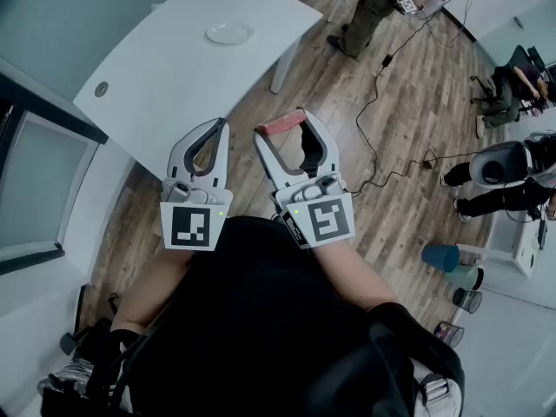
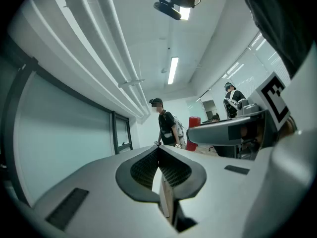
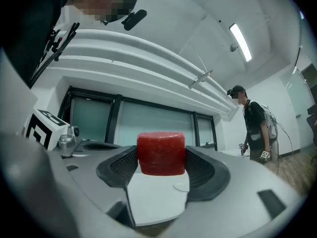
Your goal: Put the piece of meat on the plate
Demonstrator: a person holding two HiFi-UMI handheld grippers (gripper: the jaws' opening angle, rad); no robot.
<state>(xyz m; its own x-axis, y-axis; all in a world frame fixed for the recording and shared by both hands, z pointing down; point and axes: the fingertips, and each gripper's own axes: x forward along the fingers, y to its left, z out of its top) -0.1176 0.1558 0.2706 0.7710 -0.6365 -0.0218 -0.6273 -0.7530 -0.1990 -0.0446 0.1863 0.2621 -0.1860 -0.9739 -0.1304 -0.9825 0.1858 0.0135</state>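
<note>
The piece of meat (image 1: 281,125), a red block, sits clamped between the fingertips of my right gripper (image 1: 283,129), held in the air over the wood floor just short of the white table (image 1: 165,76). In the right gripper view the meat (image 3: 160,153) fills the gap between the jaws, with the table (image 3: 153,205) below it. The white plate (image 1: 229,33) lies on the far part of the table, beyond both grippers. My left gripper (image 1: 219,129) hovers beside the right one, shut with its tips touching and nothing in it (image 2: 159,155).
A person (image 1: 375,5) stands on the floor past the table's right end. Two more people (image 1: 508,176) are at the right by a desk. A black cable (image 1: 382,102) runs across the floor. Cups and a bin (image 1: 445,257) stand at the right. A glass wall (image 1: 35,189) is on the left.
</note>
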